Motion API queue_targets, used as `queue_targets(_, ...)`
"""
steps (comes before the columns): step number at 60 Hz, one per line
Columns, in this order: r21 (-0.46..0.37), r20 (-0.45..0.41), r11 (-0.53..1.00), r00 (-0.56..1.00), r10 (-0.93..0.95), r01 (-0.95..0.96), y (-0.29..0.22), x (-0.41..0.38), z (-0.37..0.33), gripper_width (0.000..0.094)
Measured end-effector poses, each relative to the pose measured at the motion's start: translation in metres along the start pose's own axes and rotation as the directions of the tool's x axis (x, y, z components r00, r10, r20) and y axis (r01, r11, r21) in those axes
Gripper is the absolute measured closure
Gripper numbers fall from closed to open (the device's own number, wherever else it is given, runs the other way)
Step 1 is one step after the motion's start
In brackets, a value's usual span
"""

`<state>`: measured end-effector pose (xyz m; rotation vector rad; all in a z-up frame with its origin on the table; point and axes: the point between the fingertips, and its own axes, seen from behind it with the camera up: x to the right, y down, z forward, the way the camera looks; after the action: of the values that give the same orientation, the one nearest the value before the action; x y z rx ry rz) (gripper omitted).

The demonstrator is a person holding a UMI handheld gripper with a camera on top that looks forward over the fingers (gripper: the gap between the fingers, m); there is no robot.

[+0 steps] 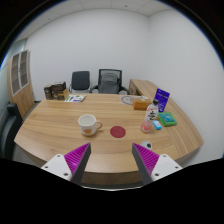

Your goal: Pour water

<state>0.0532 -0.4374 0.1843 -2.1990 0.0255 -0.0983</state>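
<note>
Wooden tabletop [60,135] spreads ahead of my tool [111,159], whose two purple pads stand wide apart with nothing between them, so it is open and empty.

I judge the task has not begun. Nothing is held, and I cannot make out a bottle or jug for certain; the small orange-topped thing [152,114] at about one o'clock may be the water vessel, but it is too small to tell. One white mug [89,124] stands at about eleven o'clock, well beyond the fingers, and seems the likely thing to pour into. Everything is left: reaching the vessel, gripping it, carrying it to the mug and tipping it.

Counting what I see: one mug; one round red coaster [118,130] just right of it at twelve o'clock; one teal item [167,119] and one purple box [161,99] among the clutter at one to two o'clock; two dark chairs [97,81] across the tabletop; one cabinet [20,78] at ten o'clock.
</note>
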Motion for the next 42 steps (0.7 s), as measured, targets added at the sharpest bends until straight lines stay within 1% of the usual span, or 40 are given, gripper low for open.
queue_targets(5,0.014,-0.032,1.0,0.999,-0.009,0.009,0.005,0.055,0.027,0.0076)
queue_targets(10,0.048,-0.058,0.999,0.998,-0.016,0.019,0.002,0.105,0.06,0.0079)
queue_targets(20,0.132,-0.037,0.991,0.999,-0.006,0.011,-0.023,0.177,0.138,0.0079)
queue_targets(24,0.166,-0.017,0.986,1.0,-0.001,0.004,-0.035,0.194,0.172,0.0089)
queue_targets(36,0.211,0.028,0.978,0.999,-0.016,0.009,-0.054,0.21,0.262,0.0095)
queue_targets(40,0.224,0.03,0.975,0.999,-0.024,0.017,-0.058,0.211,0.284,0.0127)
queue_targets(42,0.221,0.031,0.975,0.999,-0.024,0.016,-0.057,0.211,0.294,0.0161)
